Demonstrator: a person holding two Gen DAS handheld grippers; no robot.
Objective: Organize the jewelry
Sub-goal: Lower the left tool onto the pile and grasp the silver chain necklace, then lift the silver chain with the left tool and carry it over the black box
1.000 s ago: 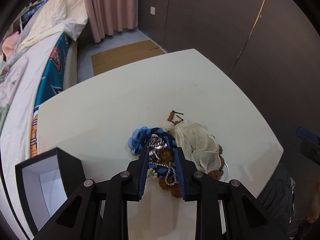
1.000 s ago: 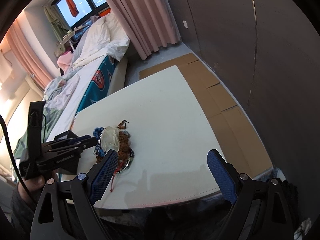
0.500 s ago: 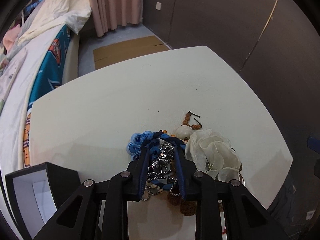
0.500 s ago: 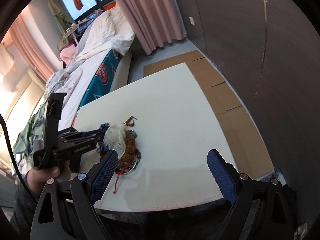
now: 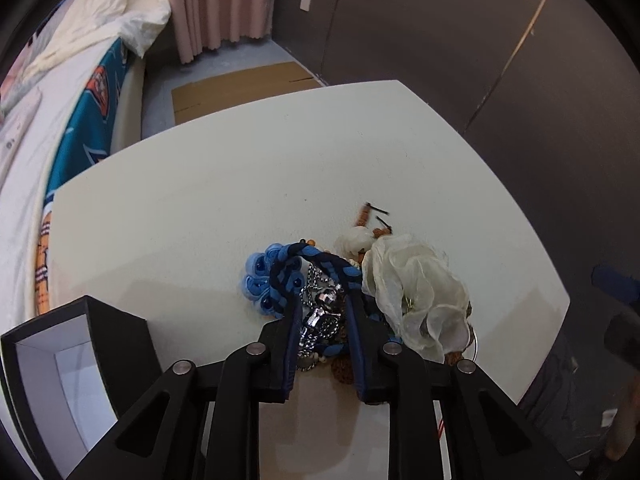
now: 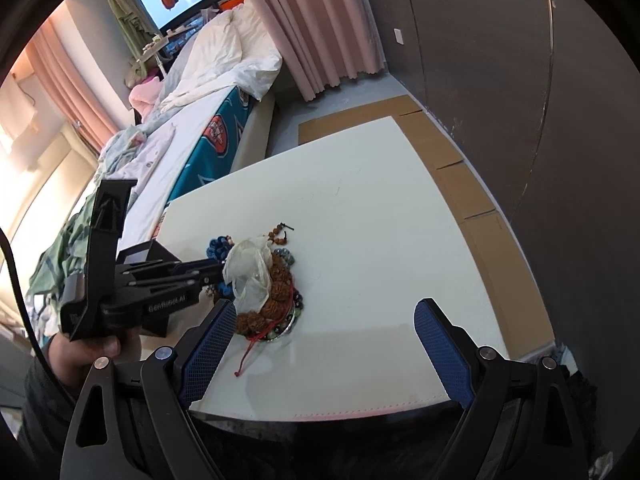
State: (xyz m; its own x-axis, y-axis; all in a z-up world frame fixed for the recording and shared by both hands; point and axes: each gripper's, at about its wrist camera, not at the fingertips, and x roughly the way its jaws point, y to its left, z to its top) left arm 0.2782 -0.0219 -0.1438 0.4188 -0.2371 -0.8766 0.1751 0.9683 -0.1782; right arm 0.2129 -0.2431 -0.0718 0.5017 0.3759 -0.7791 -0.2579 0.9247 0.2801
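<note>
A heap of jewelry lies on the white table (image 5: 200, 208): a blue braided cord piece (image 5: 276, 276), a silver chain (image 5: 320, 312), a white sheer fabric flower (image 5: 416, 296) and brown bead bracelets (image 6: 276, 296). My left gripper (image 5: 324, 308) reaches into the heap, its jaws narrowed around the silver chain and blue cord. It also shows in the right wrist view (image 6: 208, 270). My right gripper (image 6: 320, 344) is wide open and empty above the table's near edge, right of the heap.
A black box with a white inside (image 5: 68, 364) stands open at the left of the heap, also in the right wrist view (image 6: 140, 254). A bed (image 6: 192, 120) runs beside the table. Cardboard sheets (image 6: 452, 168) lie on the floor by the dark wall.
My left gripper has pushed further into the heap and the view has tilted. The right gripper has drawn a little nearer to the heap, still open.
</note>
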